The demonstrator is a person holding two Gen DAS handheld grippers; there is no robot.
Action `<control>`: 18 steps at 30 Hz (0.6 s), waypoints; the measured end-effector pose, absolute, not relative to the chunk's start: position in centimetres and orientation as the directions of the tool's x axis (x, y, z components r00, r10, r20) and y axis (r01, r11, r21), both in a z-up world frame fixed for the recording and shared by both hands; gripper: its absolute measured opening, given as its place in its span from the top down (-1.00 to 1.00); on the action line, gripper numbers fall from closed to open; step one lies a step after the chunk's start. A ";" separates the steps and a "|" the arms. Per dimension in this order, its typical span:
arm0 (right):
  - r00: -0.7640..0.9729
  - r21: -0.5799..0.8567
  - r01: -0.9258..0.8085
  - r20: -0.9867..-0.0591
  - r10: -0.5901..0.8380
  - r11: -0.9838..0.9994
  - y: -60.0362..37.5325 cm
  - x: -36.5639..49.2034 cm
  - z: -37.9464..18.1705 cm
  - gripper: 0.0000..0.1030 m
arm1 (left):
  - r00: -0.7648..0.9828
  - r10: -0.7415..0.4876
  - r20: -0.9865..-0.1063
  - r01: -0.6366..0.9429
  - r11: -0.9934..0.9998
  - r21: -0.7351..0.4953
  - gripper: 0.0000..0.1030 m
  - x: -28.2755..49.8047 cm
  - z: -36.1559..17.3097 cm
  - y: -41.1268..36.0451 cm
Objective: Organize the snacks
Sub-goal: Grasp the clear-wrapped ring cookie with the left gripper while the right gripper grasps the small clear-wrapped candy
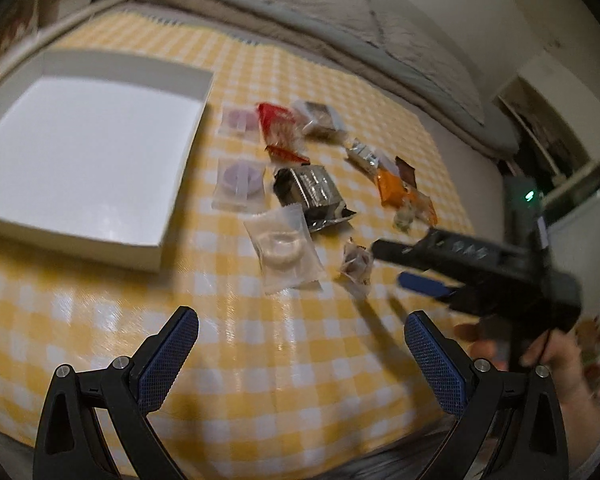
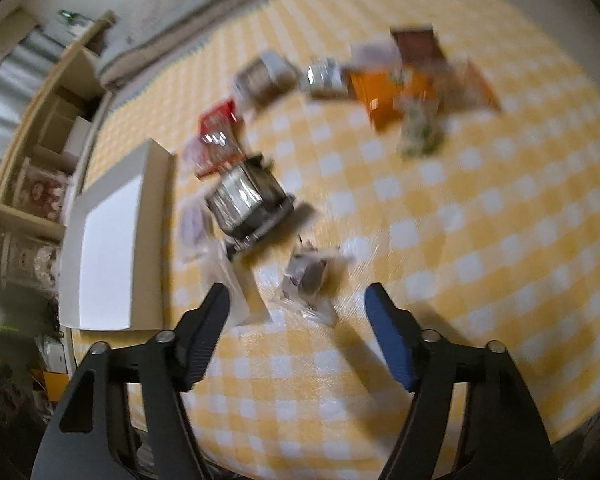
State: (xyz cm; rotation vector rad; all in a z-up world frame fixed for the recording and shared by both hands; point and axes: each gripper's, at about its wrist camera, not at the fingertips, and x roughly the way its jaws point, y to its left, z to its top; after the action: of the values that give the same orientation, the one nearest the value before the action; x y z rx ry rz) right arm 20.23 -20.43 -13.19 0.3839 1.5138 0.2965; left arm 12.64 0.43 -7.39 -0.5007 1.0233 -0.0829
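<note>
Several wrapped snacks lie on the yellow checked tablecloth [image 1: 260, 380]. Among them are a clear packet with a pale ring [image 1: 284, 248], a black and silver packet [image 1: 312, 192], two purple disc packets [image 1: 240, 180], a red packet [image 1: 276, 124] and an orange packet [image 1: 400, 188]. To their left stands a shallow white box [image 1: 80, 152] with nothing in it. My left gripper [image 1: 300, 320] hangs open over bare cloth. My right gripper [image 2: 296, 292] is open, its tips either side of a small clear packet with a dark sweet [image 2: 306, 276], not pressing on it.
A grey quilt [image 1: 300, 12] runs along the far edge of the table. Wooden shelves [image 2: 40, 160] with boxes stand beyond the white box [image 2: 104, 240]. A person's hand [image 1: 552, 360] holds the right gripper [image 1: 388, 264] at the table's right side.
</note>
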 end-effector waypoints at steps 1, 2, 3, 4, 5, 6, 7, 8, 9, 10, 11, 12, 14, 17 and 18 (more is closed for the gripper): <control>0.025 0.424 0.057 -0.906 0.423 0.904 -20.4 20.3 -13.8 -0.26 | 0.522 -0.299 -0.799 -0.182 0.876 -0.447 -1.00 13.0 -7.6 0.6; 0.009 0.424 0.067 -0.906 0.424 0.903 -20.0 20.3 -14.4 -0.21 | 0.521 -0.301 -0.799 -0.195 0.869 -0.455 -1.00 13.3 -7.8 0.7; -0.005 0.426 0.080 -0.904 0.428 0.901 -19.8 20.3 -14.9 -0.19 | 0.521 -0.306 -0.797 -0.215 0.857 -0.469 -1.00 13.6 -8.1 1.0; -0.013 0.425 0.089 -0.904 0.428 0.901 -19.6 20.4 -15.5 -0.14 | 0.521 -0.311 -0.795 -0.232 0.845 -0.483 -0.99 14.0 -8.3 1.1; -0.018 0.421 0.093 -0.905 0.425 0.902 -19.4 20.4 -15.8 -0.11 | 0.519 -0.316 -0.794 -0.250 0.832 -0.495 -0.97 14.3 -8.5 1.3; -0.022 0.413 0.092 -0.909 0.417 0.906 -19.1 20.5 -16.2 -0.06 | 0.519 -0.318 -0.793 -0.274 0.817 -0.507 -0.96 14.7 -8.8 1.4; -0.026 0.405 0.090 -0.912 0.409 0.910 -18.9 20.7 -16.5 0.06 | 0.521 -0.319 -0.792 -0.295 0.804 -0.517 -0.92 15.0 -9.1 1.6; -0.033 0.395 0.086 -0.916 0.399 0.914 -18.8 20.8 -16.7 0.22 | 0.520 -0.322 -0.791 -0.311 0.791 -0.527 -0.90 15.3 -9.3 1.7; -0.043 0.382 0.082 -0.921 0.387 0.920 -18.8 20.8 -17.1 0.33 | 0.518 -0.326 -0.791 -0.328 0.778 -0.536 -0.86 15.6 -9.7 1.8; -0.043 0.382 0.080 -0.922 0.386 0.921 -18.9 20.8 -17.2 0.36 | 0.515 -0.329 -0.791 -0.346 0.765 -0.543 -0.81 16.0 -10.0 1.8; -0.039 0.383 0.075 -0.921 0.386 0.921 -19.0 20.8 -17.3 0.38 | 0.511 -0.330 -0.794 -0.364 0.754 -0.548 -0.78 16.6 -10.4 1.8; -0.036 0.379 0.055 -0.924 0.381 0.924 -19.0 20.8 -17.1 0.39 | 0.509 -0.326 -0.797 -0.379 0.746 -0.548 -0.76 17.0 -10.7 1.7; -0.026 0.374 0.031 -0.927 0.375 0.927 -19.1 20.7 -16.8 0.41 | 0.504 -0.309 -0.806 -0.404 0.740 -0.537 -0.70 17.9 -11.2 1.2; -0.028 0.377 0.015 -0.926 0.377 0.926 -19.5 20.6 -16.8 0.46 | 0.490 -0.286 -0.824 -0.433 0.741 -0.514 -0.56 19.3 -12.1 0.3; -0.029 0.378 0.012 -0.925 0.378 0.926 -19.7 20.5 -16.8 0.46 | 0.488 -0.276 -0.828 -0.442 0.740 -0.507 -0.54 19.7 -12.4 0.1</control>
State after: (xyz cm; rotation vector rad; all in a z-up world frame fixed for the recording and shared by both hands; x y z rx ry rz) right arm 20.54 -19.70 -16.82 0.3102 1.5798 0.3009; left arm 19.66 0.15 -12.38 -0.7689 1.0856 0.1138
